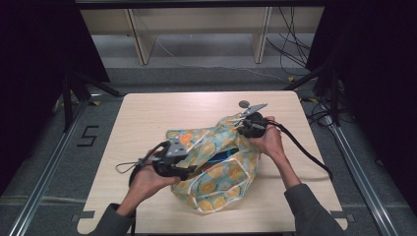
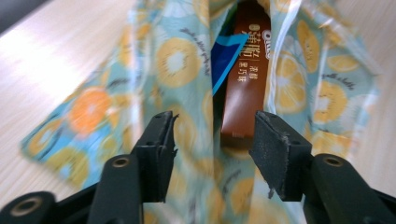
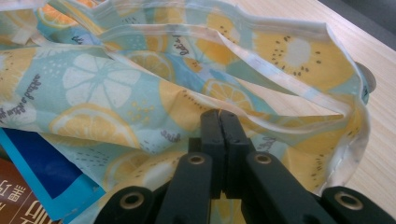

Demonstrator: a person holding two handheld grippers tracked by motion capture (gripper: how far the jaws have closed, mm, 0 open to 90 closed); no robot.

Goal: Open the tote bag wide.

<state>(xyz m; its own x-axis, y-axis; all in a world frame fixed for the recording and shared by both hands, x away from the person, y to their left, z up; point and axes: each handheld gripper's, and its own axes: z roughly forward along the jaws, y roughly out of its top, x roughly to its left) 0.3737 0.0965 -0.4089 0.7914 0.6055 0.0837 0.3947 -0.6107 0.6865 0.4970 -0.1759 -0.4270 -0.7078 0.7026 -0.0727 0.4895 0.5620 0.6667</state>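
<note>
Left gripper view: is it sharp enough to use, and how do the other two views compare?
Left gripper view: fruit-print bag motion-blurred, brown packet softly readable, jaws crisp. Right gripper view: sharp near the jaws. High view: evenly lit table, dark surroundings.

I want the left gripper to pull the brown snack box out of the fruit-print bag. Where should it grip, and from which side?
Grip the brown snack box by its near end, across its narrow width, coming straight in through the fruit-print bag mouth. That end points at the open left gripper, whose jaws already straddle it.
</note>
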